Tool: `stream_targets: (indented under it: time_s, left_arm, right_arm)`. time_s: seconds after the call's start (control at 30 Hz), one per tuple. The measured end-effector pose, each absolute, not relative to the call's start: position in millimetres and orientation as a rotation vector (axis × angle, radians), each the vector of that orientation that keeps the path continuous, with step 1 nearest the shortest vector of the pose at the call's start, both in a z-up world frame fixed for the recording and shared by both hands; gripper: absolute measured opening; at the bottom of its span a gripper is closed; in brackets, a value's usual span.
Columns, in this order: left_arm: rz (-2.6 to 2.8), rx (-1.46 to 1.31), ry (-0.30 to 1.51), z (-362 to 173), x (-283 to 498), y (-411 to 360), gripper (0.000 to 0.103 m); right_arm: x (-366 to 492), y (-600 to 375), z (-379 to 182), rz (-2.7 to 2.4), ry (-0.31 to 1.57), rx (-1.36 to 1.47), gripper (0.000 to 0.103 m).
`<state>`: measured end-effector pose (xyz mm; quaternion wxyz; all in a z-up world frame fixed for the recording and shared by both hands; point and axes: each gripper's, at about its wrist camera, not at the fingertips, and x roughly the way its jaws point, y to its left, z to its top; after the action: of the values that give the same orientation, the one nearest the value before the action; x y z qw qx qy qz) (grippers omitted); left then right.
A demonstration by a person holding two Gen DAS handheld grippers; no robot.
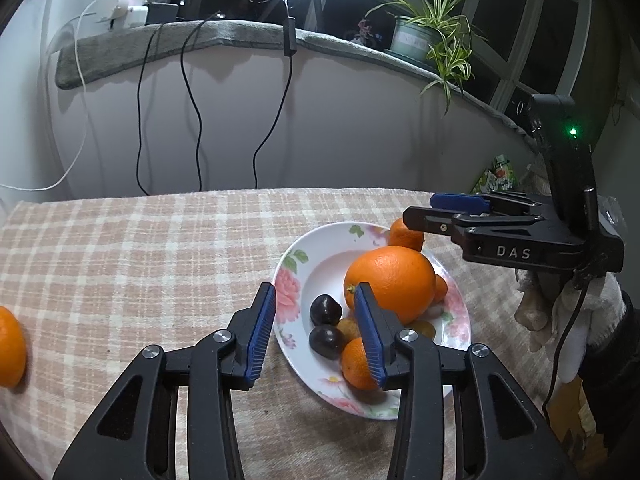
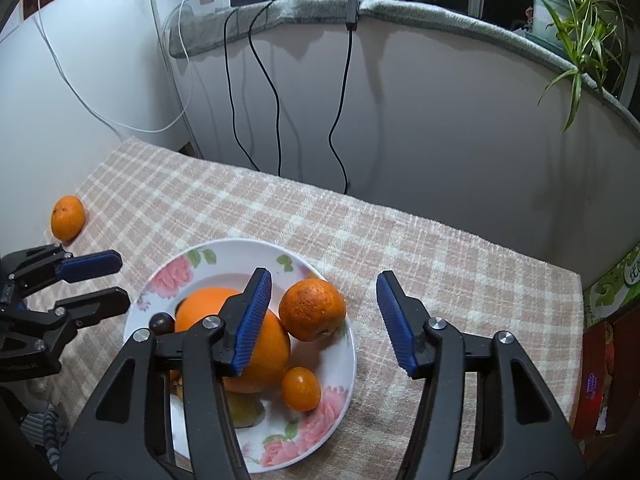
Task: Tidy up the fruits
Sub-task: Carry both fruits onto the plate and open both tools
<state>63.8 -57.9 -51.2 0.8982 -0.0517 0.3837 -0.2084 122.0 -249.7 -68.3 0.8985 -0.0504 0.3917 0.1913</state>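
- Left wrist view: left gripper (image 1: 316,322) part open, nothing pinched. Its blue pads (image 1: 262,334) straddle the near rim of the floral plate (image 1: 298,276), above it.
- Past its right pad: big orange (image 1: 394,282) mid-plate. Between the pads, two dark round fruits (image 1: 326,309). Under the right pad, a small mandarin (image 1: 358,364), partly covered.
- Only this view shows a gloved hand (image 1: 568,316) carrying the right gripper (image 1: 436,214), seen side-on over the far rim of the plate; another mandarin (image 1: 406,234) is half hidden behind its finger.
- Far left of the tool, a loose orange (image 1: 10,346) on the checked cloth (image 1: 140,248), cut by the frame edge.
- Right wrist view: right gripper (image 2: 322,320) wider apart, empty. A rough-skinned mandarin (image 2: 312,310) sits between the pads on the plate's (image 2: 224,248) far right rim; no contact visible.
- Left pad covers part of the big orange (image 2: 272,344). A kumquat-sized fruit (image 2: 301,389) lies below it.
- Only one dark fruit (image 2: 162,323) visible here; a yellowish piece (image 2: 244,412) under the tool is hard to identify.
- Left gripper (image 2: 106,282) enters from the left; the loose orange (image 2: 68,218) is whole here, beyond it.
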Motion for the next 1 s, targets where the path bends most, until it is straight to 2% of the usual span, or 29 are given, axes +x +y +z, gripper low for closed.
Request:
stream_targets:
  time_s: [0.23, 0.3, 0.43, 0.5, 0.63, 0.7, 1.0]
  left_arm:
    - [-0.427, -0.12, 0.784, -49, 60, -52, 0.04]
    - [-0.425, -0.123, 0.777, -47, 59, -50, 0.047]
    - [-0.422, -0.13, 0.768, -45, 56, -44, 0.05]
    - [-0.416, -0.137, 0.762, -44, 54, -40, 0.059]
    - [-0.397, -0.147, 0.755, -42, 51, -29, 0.066]
    - [-0.383, -0.154, 0.753, -42, 50, -23, 0.069]
    - [-0.308, -0.204, 0.755, -45, 44, 18, 0.07]
  right_arm:
    - [117, -243, -61, 0.389, 0.792, -0.112, 0.067]
    - [116, -239, -59, 0.388, 0.789, -0.118, 0.068]
    - [114, -232, -57, 0.389, 0.782, -0.123, 0.076]
    - [112, -227, -56, 0.392, 0.78, -0.123, 0.078]
    - [110, -216, -54, 0.406, 0.784, -0.125, 0.083]
    - [108, -208, -53, 0.414, 0.782, -0.129, 0.084]
    - [103, -170, -51, 0.472, 0.78, -0.133, 0.084]
